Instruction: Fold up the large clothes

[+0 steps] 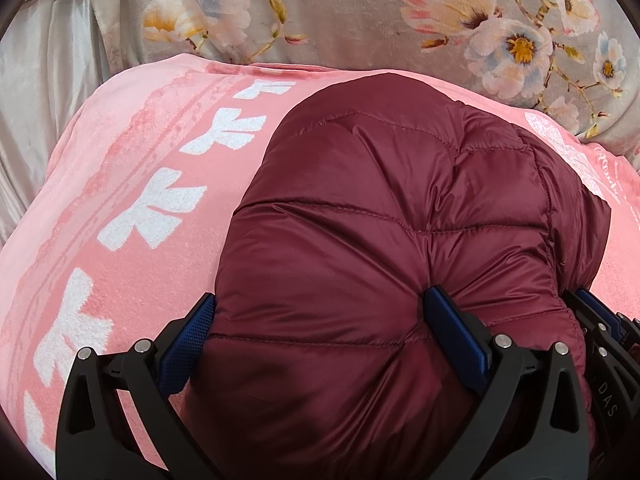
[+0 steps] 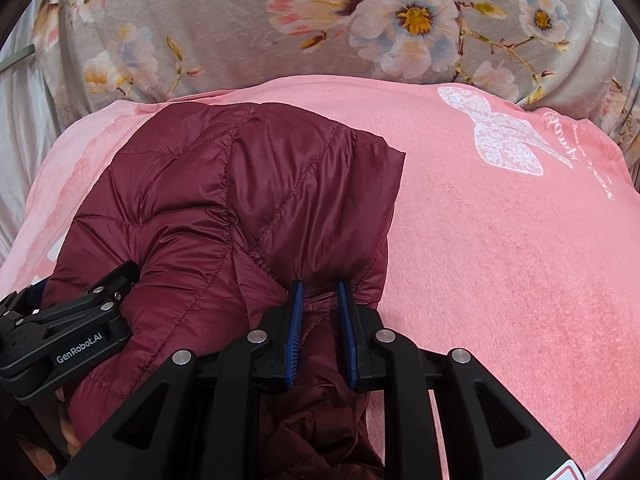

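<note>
A maroon quilted jacket (image 1: 380, 208) lies bunched in a folded heap on a pink blanket (image 1: 132, 152). My left gripper (image 1: 322, 312) stands wide around the jacket's near edge. Both blue pads (image 1: 452, 328) dig into the padding, which bulges between them. In the right wrist view my right gripper (image 2: 320, 292) stands narrow, its pads pinching a fold of the jacket (image 2: 224, 184) at its near right corner. The left gripper (image 2: 84, 278) shows at the lower left of that view, gripping the jacket's left side. The right gripper (image 1: 596, 308) peeks in at the right edge of the left wrist view.
The pink blanket (image 2: 500, 248) has white bow prints and stretches bare to the right of the jacket. A grey floral cover (image 2: 320, 32) lies behind it. Silvery satin cloth (image 1: 40, 120) hangs at the far left. A person's fingers (image 2: 60, 432) hold the left gripper.
</note>
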The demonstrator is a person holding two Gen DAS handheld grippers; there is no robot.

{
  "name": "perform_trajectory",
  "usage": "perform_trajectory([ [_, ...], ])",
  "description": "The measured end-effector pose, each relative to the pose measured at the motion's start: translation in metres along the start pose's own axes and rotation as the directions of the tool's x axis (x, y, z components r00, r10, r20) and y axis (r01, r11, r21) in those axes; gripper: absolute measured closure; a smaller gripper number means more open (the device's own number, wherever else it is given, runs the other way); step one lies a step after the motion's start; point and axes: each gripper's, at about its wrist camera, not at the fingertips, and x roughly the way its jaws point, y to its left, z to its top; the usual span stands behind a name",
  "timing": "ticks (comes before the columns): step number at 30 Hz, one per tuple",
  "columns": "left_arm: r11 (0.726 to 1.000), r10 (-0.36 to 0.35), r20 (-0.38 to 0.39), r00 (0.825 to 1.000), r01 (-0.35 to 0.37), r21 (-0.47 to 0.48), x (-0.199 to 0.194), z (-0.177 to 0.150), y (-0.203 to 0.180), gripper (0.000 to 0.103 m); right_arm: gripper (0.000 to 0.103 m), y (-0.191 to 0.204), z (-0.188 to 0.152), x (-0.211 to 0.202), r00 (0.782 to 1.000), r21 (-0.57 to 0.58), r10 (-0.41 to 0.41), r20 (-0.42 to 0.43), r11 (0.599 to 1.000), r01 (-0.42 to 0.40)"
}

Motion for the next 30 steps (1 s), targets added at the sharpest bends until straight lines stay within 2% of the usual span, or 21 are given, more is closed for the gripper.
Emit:
perform_trajectory([
  [2, 1.000, -0.001, 0.001, 1.000, 0.001, 0.001, 0.000, 0.000, 0.001, 0.005, 0.082, -0.001, 0.000, -0.002, 1.000, 0.008, -0.003, 0.005, 1.000, 0.003],
  [3, 1.000, 0.000, 0.003, 1.000, 0.000, -0.001, 0.000, 0.000, 0.001, 0.005, 0.078, -0.003, 0.001, -0.003, 1.000, 0.018, -0.007, 0.009, 1.000, 0.007],
  [4, 1.000, -0.002, 0.004, 1.000, 0.002, -0.003, 0.000, 0.001, 0.002, 0.005, 0.066, -0.006, 0.001, -0.005, 1.000, 0.035, -0.017, 0.014, 0.999, 0.017],
  [6, 1.000, -0.018, 0.008, 1.000, 0.018, -0.016, -0.002, 0.002, 0.006, 0.005, 0.053, -0.018, 0.003, -0.009, 1.000, 0.092, 0.002, 0.011, 0.996, -0.003],
  [9, 0.997, -0.052, -0.008, 0.999, 0.051, -0.052, -0.014, -0.002, 0.017, 0.005, 0.052, -0.027, -0.003, -0.039, 0.999, 0.131, 0.030, 0.026, 0.991, -0.033],
  [12, 0.994, -0.065, -0.005, 0.998, 0.064, -0.090, -0.038, -0.018, 0.030, 0.005, 0.043, -0.021, -0.016, -0.075, 0.998, 0.077, 0.013, 0.065, 0.997, -0.019],
  [16, 0.996, -0.037, 0.038, 0.999, 0.039, -0.075, -0.079, -0.039, 0.032, 0.005, 0.027, -0.007, -0.046, -0.117, 0.994, -0.003, -0.016, 0.111, 1.000, 0.017],
  [23, 0.999, 0.038, 0.041, 0.998, -0.040, 0.035, -0.120, -0.089, 0.017, 0.005, 0.026, -0.004, -0.097, -0.140, 0.998, 0.007, 0.018, 0.057, 1.000, -0.018],
  [29, 0.999, 0.020, -0.014, 1.000, -0.019, 0.038, -0.128, -0.127, 0.007, 0.005, 0.025, 0.001, -0.123, -0.148, 1.000, -0.037, 0.008, 0.023, 0.999, -0.007],
  [30, 0.999, 0.028, -0.023, 0.999, -0.027, 0.036, -0.128, -0.129, 0.006, 0.005, 0.023, 0.001, -0.125, -0.150, 1.000, -0.038, 0.008, 0.025, 0.999, -0.007],
])
